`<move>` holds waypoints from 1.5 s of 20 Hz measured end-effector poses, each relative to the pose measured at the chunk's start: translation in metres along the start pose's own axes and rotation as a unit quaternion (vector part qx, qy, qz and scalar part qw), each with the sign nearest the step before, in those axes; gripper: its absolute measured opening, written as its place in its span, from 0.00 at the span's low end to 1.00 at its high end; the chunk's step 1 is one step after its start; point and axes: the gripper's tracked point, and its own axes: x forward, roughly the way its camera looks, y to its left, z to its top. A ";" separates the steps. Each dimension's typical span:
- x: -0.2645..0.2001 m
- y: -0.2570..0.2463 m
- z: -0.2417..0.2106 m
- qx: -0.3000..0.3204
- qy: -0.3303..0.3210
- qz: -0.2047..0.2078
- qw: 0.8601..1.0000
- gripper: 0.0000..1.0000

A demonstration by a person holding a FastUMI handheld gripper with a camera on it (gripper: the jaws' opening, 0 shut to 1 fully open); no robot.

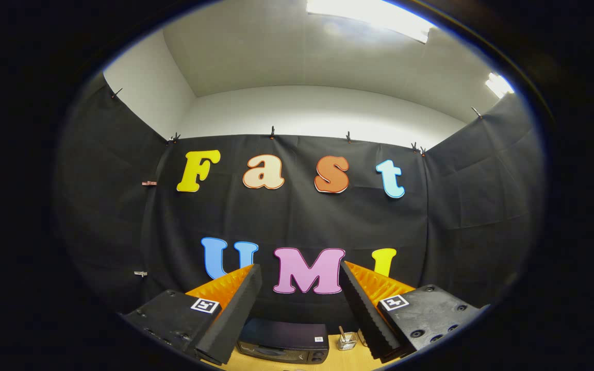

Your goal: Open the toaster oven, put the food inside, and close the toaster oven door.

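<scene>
Black cloth hangs around the booth on three sides, pinned with small clips below a white wall and a ceiling with bright light panels. Low down lies the pale wooden surface (338, 360), of which a narrow strip is visible. On it stands the dark, boxy toaster oven (282, 341) with a glass door and knobs at its right side; it sits between and beyond the fingers, far below them, and its door looks closed. Just right of the oven stands a small clear glass jar (347, 341) with something thin sticking out of it. The tool (299, 278) is held high and tilted upward, released, its fingers spread wide with nothing between them. No food can be made out, so the task appears barely begun. From this raised angle the main risk is a misjudged descent: coming down blind, a finger could clip the jar and tip it, or strike the oven's top instead of reaching the door handle.
</scene>
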 end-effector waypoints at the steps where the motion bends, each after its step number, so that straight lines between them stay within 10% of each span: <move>1: 0.002 -0.002 -0.001 -0.002 0.000 0.002 1.000 0.97; 13: 0.063 0.006 -0.081 0.001 0.034 0.022 0.999 0.97; 30: 0.106 0.046 -0.417 0.079 0.219 -0.044 0.972 0.98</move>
